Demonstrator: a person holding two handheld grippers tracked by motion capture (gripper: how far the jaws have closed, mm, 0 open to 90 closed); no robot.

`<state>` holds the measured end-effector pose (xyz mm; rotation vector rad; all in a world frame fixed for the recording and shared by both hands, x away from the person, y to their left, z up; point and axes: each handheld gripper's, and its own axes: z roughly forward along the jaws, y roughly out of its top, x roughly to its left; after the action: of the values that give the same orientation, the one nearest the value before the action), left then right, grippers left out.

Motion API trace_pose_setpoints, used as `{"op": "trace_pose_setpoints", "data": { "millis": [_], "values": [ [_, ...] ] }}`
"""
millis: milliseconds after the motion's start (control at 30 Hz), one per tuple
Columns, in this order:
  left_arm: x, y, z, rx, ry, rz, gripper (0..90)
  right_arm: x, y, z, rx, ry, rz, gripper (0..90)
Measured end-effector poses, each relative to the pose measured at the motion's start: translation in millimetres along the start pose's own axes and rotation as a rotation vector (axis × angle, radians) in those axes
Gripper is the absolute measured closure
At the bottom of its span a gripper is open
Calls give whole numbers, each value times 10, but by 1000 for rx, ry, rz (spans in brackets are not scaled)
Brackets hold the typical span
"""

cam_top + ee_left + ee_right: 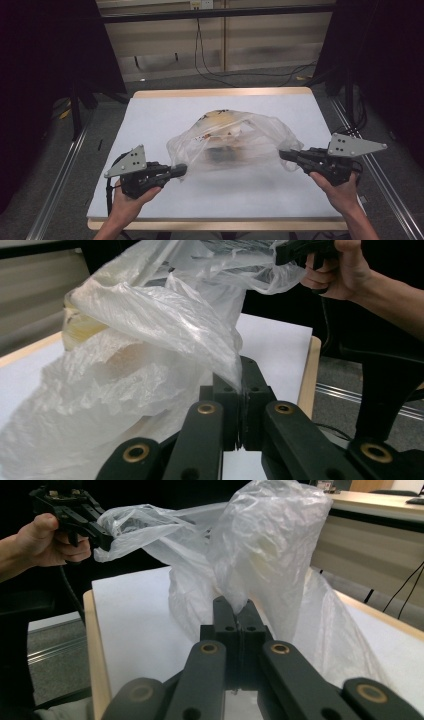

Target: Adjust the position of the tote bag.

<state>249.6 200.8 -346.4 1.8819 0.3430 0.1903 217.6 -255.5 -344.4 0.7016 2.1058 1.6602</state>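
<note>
**Both grippers pinch bag edges, bag held between them**

Clear plastic bag (235,142) sits mid-desk (150,125), on the white sheet. Something pale and yellowish plus a darker item lies inside it; can't tell what through the film.

Left gripper (181,170) is clamped on the bag's left edge. In the left gripper view the jaws are closed tight with a fold of film nipped between the pads, bag (150,325) billowing up ahead of the gripper (240,390).

Right gripper (284,155) is clamped on the bag's right edge. In the right gripper view, same thing: jaws closed, thin film caught at the tips, bag (270,545) rising above the gripper (239,615). The left gripper (102,540) shows far off, holding its corner.

The top of the bag is stretched between the two grippers; its lower part looks to rest on the desk or just off it, hard to tell.

Handling, judged:
- Film is very light, soft, crinkly, no stiffness. It takes whatever shape it's pulled into.
- Slippery and thin, so a small pinch can slide out. A bunched fold grips better than a single layer.
- Tears if the two sides are pulled hard apart.
- Contents add the only weight and may shift or roll when the bag tips.
- Best hold: opposite rim edges, as now.
</note>
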Motion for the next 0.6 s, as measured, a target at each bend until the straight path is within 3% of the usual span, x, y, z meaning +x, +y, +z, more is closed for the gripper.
{"op": "trace_pose_setpoints", "data": {
  "millis": [300, 467, 600],
  "values": [
    [122, 187, -177, -29, 45, 19, 889, -106, 231, -10, -75, -14, 0, 900],
    [207, 296, -261, -47, 69, 24, 889, -165, 372, -20, -94, -34, -9, 900],
    [279, 395, -315, -78, 76, 24, 890, -239, 475, -26, -109, -40, 11, 900]
  ]
}}
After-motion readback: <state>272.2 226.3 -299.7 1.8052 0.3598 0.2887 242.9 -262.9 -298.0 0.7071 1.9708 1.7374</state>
